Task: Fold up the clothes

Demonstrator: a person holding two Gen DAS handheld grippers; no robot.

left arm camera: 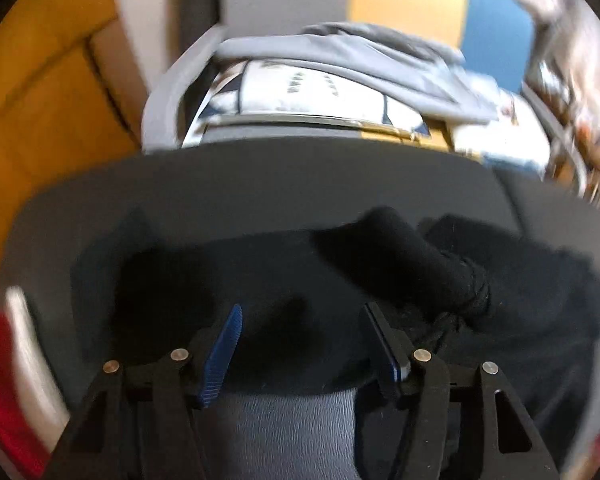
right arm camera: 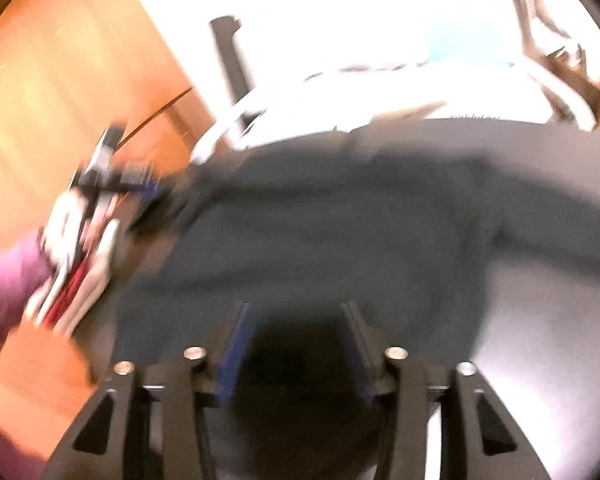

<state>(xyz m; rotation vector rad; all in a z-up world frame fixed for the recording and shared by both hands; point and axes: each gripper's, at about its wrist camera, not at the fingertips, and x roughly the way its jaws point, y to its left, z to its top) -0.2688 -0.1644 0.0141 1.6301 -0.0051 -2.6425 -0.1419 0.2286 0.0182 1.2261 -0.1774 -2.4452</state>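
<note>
A black garment [left arm camera: 400, 272] lies bunched on the dark grey table [left arm camera: 260, 184], with a rolled fold rising toward the right. My left gripper [left arm camera: 302, 312] is open just above its near edge, blue pads apart, nothing between them. In the blurred right wrist view the same dark garment [right arm camera: 340, 232] spreads across the table [right arm camera: 540, 320]. My right gripper [right arm camera: 296, 308] is open over its near part, empty. The left gripper [right arm camera: 112, 184] and the hand holding it show at the left of that view.
Beyond the table's far edge stands a chair or basket with a grey garment [left arm camera: 360, 60] over white printed items [left arm camera: 308, 96]. The floor is orange-brown wood [left arm camera: 40, 100]. A purple sleeve [right arm camera: 8, 280] shows at the left.
</note>
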